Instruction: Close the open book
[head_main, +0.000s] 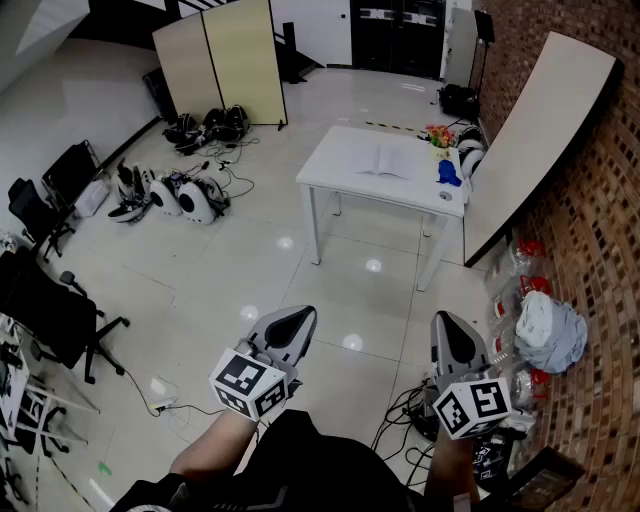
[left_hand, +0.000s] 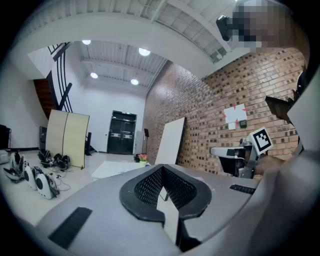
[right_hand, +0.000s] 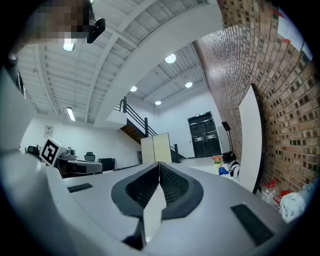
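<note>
The open book lies flat, its white pages up, on a white table far across the room. Both grippers are held low and level near the person, well short of the table. In the head view the left gripper and the right gripper point toward the table. The left gripper is shut with nothing between its jaws, and its view shows the table small and distant. The right gripper is also shut and holds nothing.
A blue object, a round white thing and flowers sit at the table's right end. A large white board leans on the brick wall. Bottles and a white bundle lie at right, cables on the floor, and office chairs at left.
</note>
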